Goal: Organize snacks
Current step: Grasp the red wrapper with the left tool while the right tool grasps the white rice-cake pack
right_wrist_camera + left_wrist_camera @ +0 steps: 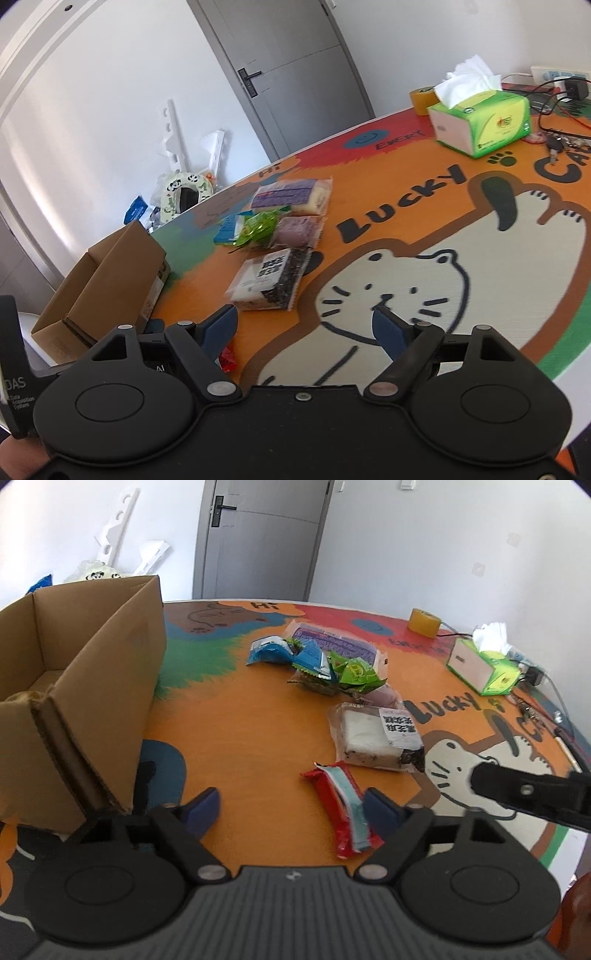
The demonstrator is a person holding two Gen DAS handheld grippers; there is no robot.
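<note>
Matt corrugated cardboard box [92,701]; glossy plastic red snack wrapper [341,808].

Left wrist view looked steeply down, close over the table [258,738], cardboard box [85,709] near at left. Right wrist view sat further right, angled left across the table. We noted both shared the snack pile [332,661], tissue box [484,122] and door [295,74].

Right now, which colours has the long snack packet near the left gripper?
Red with a light blue stripe, clearest in left wrist view.
</note>
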